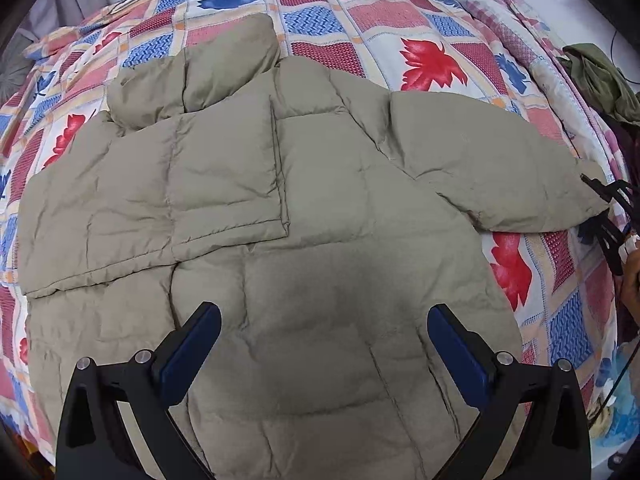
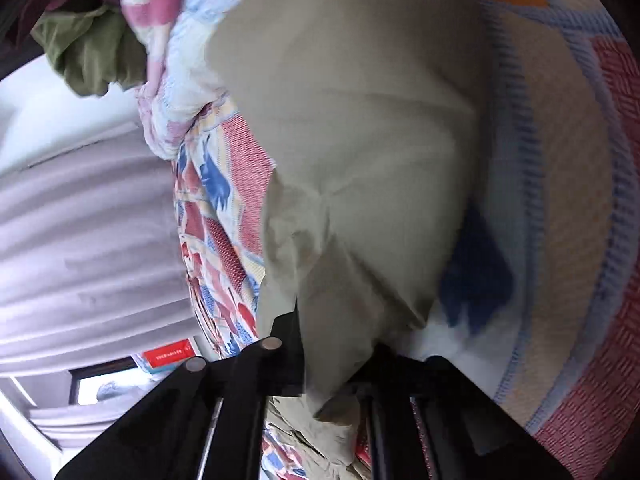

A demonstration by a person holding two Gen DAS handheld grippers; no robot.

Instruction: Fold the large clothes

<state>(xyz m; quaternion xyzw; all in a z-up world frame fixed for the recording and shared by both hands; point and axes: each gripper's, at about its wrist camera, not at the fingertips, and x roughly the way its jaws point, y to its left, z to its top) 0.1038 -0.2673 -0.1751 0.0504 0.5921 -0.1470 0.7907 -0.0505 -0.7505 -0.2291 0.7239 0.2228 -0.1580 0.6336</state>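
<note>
Beneath us a patchwork leaf-print bedspread (image 1: 432, 20) is covering the bed, and the beige puffer jacket (image 1: 280, 208) is lying flat on it, straight ahead of our left gripper (image 1: 324, 332). That claw is hovering with its jaws spread wide, gripping nothing, its blue pads (image 1: 196, 344) flanking the jacket's lower panel. Far out to its right, our right gripper (image 2: 340, 360) is pinching the jacket's sleeve cuff (image 2: 352, 240), jaws closed on the fabric. An olive garment (image 1: 600, 76) is lying beyond that cuff.
</note>
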